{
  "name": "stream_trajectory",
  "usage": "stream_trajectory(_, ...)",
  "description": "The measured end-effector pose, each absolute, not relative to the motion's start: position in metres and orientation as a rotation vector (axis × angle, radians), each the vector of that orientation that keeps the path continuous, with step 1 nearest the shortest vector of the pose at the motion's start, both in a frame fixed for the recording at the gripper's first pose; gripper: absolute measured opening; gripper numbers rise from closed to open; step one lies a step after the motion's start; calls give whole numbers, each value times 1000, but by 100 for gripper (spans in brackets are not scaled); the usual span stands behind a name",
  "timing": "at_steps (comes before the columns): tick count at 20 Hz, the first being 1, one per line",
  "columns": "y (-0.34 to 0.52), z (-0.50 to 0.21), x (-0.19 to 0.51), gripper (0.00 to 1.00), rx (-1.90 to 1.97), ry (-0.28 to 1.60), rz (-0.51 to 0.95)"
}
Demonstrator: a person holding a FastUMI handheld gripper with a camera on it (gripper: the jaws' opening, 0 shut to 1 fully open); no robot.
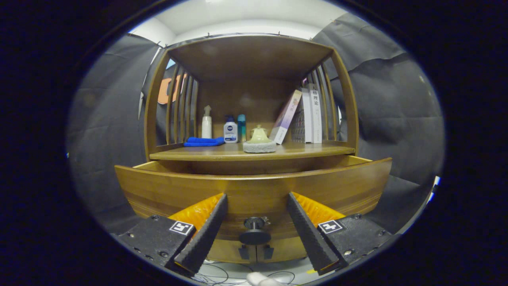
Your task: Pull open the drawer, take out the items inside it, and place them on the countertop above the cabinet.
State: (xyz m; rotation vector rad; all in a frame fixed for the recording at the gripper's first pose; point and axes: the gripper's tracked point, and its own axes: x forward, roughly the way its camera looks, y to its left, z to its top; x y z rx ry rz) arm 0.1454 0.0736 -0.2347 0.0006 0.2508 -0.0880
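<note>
The tongs (254, 228) stand open, their two fingers spread wide and pressing on nothing. Between them, just ahead of the fingertips, sits the small dark round knob (254, 233) on the front panel of the brown wooden drawer (254, 190). The drawer is already pulled out toward the tongs, so a gap shows between its front and the wooden worktop (254, 153) above the cabinet. The inside of the drawer is hidden behind its tall front panel, so I cannot tell which items lie in it. My judgement is that the pulling step is mostly done and the tongs must next rise over the front panel and reach down and forward into the drawer. On the worktop stand a pale green teapot (259, 140), a blue folded cloth (204, 141), several small bottles (230, 129) and some leaning books (303, 117).
</note>
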Motion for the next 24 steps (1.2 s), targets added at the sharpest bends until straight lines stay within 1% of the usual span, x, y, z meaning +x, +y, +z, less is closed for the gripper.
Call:
stream_trajectory(12, 67, -244, 218, 99, -8, 287, -75)
stream_trajectory(19, 65, -250, 239, 99, 12, 282, -72)
stream_trajectory(24, 65, -251, 241, 100, 13, 274, -76)
